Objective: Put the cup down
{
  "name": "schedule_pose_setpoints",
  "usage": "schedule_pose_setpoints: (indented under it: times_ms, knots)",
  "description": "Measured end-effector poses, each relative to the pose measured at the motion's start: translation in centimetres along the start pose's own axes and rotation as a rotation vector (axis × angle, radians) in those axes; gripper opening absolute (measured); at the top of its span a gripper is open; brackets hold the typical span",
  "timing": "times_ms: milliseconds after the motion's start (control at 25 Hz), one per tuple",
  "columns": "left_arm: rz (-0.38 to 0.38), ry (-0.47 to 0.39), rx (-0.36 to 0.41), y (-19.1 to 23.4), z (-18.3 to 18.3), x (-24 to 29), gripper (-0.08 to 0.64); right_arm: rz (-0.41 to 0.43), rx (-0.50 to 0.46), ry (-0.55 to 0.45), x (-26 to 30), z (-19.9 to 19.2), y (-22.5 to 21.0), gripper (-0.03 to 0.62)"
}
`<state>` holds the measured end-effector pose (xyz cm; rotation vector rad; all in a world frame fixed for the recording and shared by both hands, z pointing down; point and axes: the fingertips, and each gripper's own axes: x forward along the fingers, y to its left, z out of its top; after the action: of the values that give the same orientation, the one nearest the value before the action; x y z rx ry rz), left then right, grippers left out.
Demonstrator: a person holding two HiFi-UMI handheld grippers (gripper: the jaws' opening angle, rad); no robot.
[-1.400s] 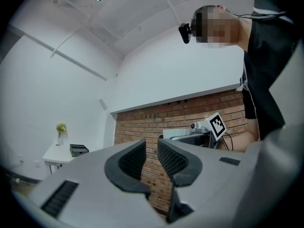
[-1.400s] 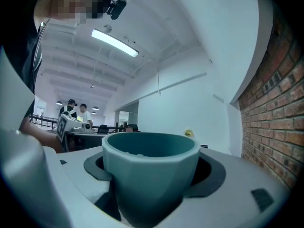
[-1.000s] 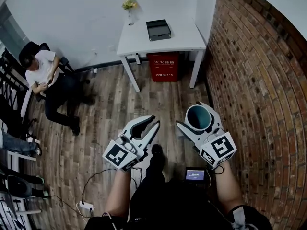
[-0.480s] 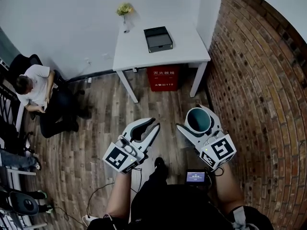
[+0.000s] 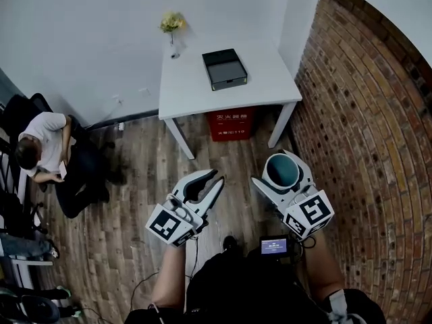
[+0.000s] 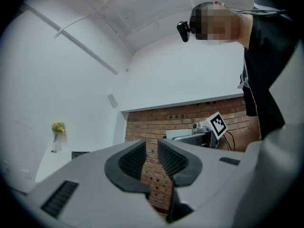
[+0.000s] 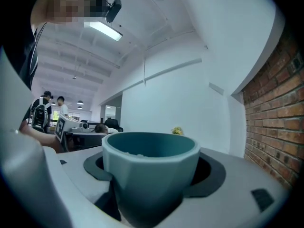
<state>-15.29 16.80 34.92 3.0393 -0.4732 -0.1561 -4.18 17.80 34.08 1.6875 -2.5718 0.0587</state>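
Left gripper sits near 6 o'clock in my head view. Its jaws are a narrow slot apart with nothing in them. Just right of it, the right gripper is clamped round the cup, which rides upright in the air above the wood floor, well short of the table.

Against a second ago, both tools keep their spots in my picture and the grasp is unchanged, but the scene has slid. The seated person has drifted lower on the left, to 9 o'clock. The table has come down from 12 o'clock and shows more of its top.

The left gripper view gives me the ribbed pads with brick wall showing through the slot. It also shows the other tool's marker cube at 3 o'clock. Only the right gripper view shows standing people far off at 9 o'clock.

On the table, flowers stand at the far left corner. A black tray lies right of them, plain grey inside. A red box sits under the table. The cup is teal inside, and the right gripper view shows a pale speckled patch low on its inner wall. I cannot tell what that is.
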Motion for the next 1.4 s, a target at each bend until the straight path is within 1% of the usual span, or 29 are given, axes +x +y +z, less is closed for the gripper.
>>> schedule_pose_setpoints:
  times_ms: [240,560,760,960,1240,1400]
  knots:
    - [-0.018,0.012,0.003,3.5,-0.4,1.3,0.083,-0.011,-0.001,0.006,3.6,0.0,-1.7,0.407]
    - [-0.005,0.009,0.000,8.4,-1.4,4.6,0.083,0.019,0.001,-0.010,8.7,-0.8,-5.5,0.407]
    - [0.032,0.019,0.001,12.7,-2.2,8.1,0.083,0.047,0.008,-0.023,12.8,-1.0,-9.7,0.407]
    - [0.059,0.019,0.011,17.5,-1.6,13.1,0.083,0.079,0.007,-0.028,17.4,-0.2,-15.0,0.407]
    - [0.069,0.022,0.048,22.7,-0.8,20.3,0.083,0.110,0.006,-0.037,22.6,0.9,-22.0,0.407]
    - [0.082,0.014,0.044,25.3,-0.5,24.0,0.083,0.126,0.009,-0.035,25.0,1.0,-25.3,0.407]
